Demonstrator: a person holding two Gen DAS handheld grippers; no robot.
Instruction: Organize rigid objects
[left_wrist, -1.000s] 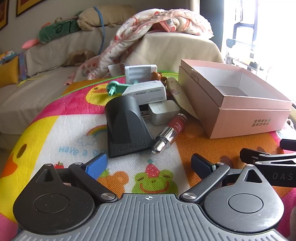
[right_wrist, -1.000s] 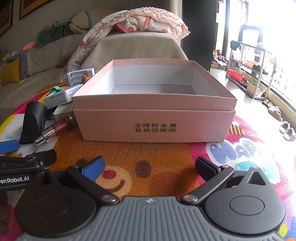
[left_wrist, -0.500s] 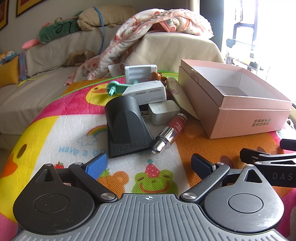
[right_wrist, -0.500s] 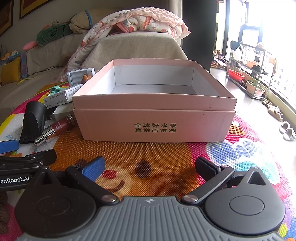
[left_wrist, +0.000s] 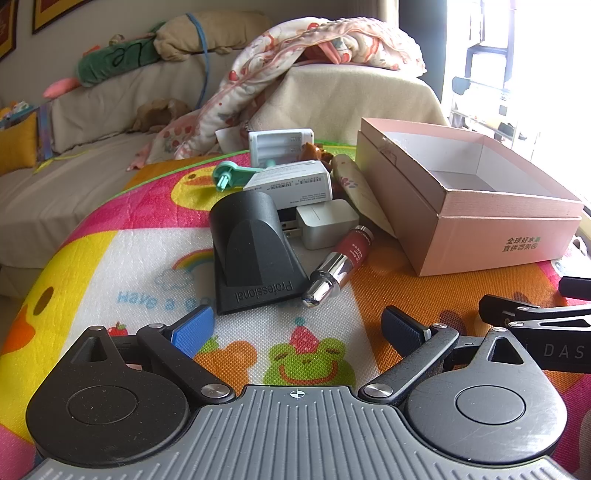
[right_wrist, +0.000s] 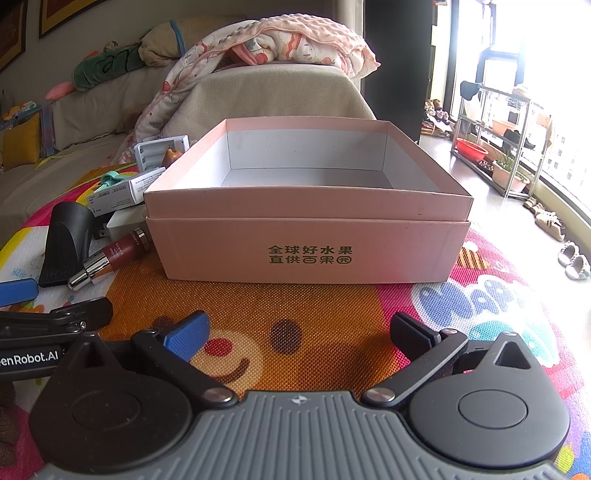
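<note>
Both jaws apart and empty, left gripper (left_wrist: 298, 328) facing black nozzle (left_wrist: 255, 254), right gripper (right_wrist: 298, 332) facing pink box (right_wrist: 306, 221) interior.

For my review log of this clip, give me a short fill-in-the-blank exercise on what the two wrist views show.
1. The pink box holds ____ objects inside.
2. The black nozzle bears the printed word ____.
3. The left gripper and right gripper both have their jaws ____.
4. The red tube has a shiny ____ cap.

Missing words: no; Professional; open; silver
</note>
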